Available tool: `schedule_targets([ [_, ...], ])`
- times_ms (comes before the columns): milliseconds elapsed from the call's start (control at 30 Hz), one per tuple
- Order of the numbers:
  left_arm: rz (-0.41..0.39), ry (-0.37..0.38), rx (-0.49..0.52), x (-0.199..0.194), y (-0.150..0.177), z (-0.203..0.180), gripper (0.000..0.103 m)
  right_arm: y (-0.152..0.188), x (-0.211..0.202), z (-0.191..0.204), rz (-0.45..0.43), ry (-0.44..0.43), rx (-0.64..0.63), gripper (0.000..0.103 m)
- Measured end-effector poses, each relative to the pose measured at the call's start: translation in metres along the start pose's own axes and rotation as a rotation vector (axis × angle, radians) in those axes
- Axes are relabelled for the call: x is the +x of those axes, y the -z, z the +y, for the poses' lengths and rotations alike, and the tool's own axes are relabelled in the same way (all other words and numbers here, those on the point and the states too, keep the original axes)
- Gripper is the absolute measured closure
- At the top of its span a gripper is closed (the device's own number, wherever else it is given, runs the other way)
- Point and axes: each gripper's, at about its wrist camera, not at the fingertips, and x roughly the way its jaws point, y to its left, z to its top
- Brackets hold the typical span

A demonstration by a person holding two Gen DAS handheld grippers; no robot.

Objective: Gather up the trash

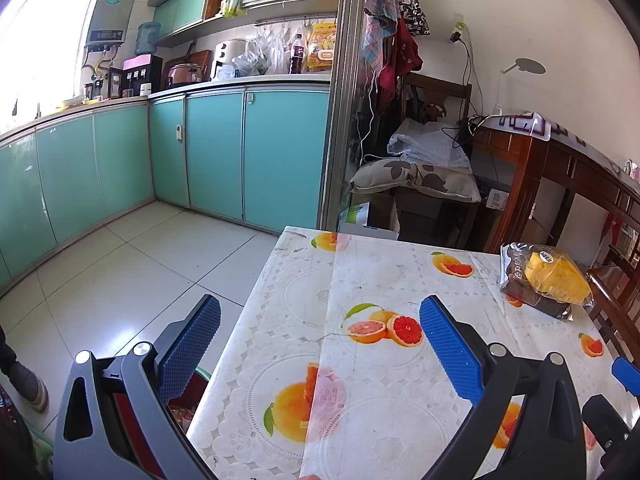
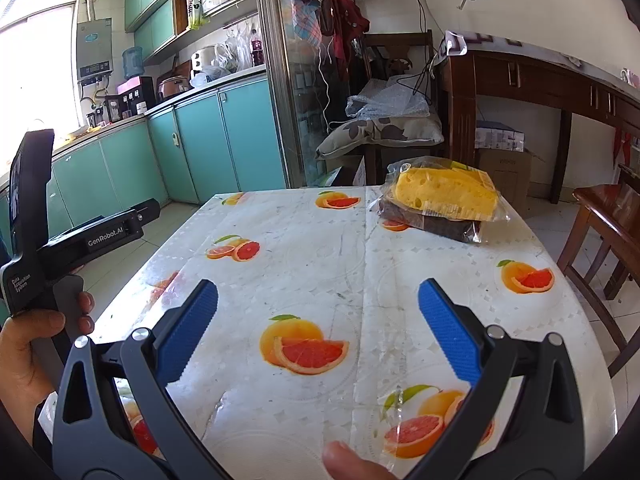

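- Left gripper [image 1: 320,320]: blue ribbed fingers [image 1: 450,350] spread wide, nothing between them, held over the near left edge of the table [image 1: 360,264].
- Right gripper [image 2: 318,306]: blue fingers [image 2: 448,332] likewise spread wide and empty, hovering above the fruit-print tablecloth [image 2: 304,248].
- Left hand [image 2: 28,344] wrapped around the left gripper's handle, seen at the left edge of the right wrist view.
- A fingertip [image 2: 344,460] showing at the bottom edge of the same view.
- Clear plastic packet [image 2: 444,202] with a yellow sponge-like block over a dark one, lying at the table's far right corner, well apart from both grippers; same packet [image 1: 546,278] at the right of the left wrist view.
- Beyond the table: wooden chair [image 2: 600,232] at its right side, cushioned chair [image 2: 380,132] behind it, teal kitchen cabinets [image 1: 216,152] along the left.
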Motion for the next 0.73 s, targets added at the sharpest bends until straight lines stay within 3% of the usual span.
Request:
schedule_targets([
  [267, 0.002, 0.001, -0.001, 0.0, 0.0, 0.0, 0.007, 0.0, 0.0, -0.001, 0.002, 0.001, 0.004, 0.004],
  [500, 0.015, 0.06, 0.061, -0.001, 0.006, -0.016, 0.007, 0.0, 0.006, -0.006, 0.017, 0.011, 0.005, 0.004],
  [733, 0.14, 0.091, 0.065, 0.012, 0.027, -0.042, 0.007, -0.005, 0.027, -0.048, 0.142, 0.118, 0.093, 0.004],
])
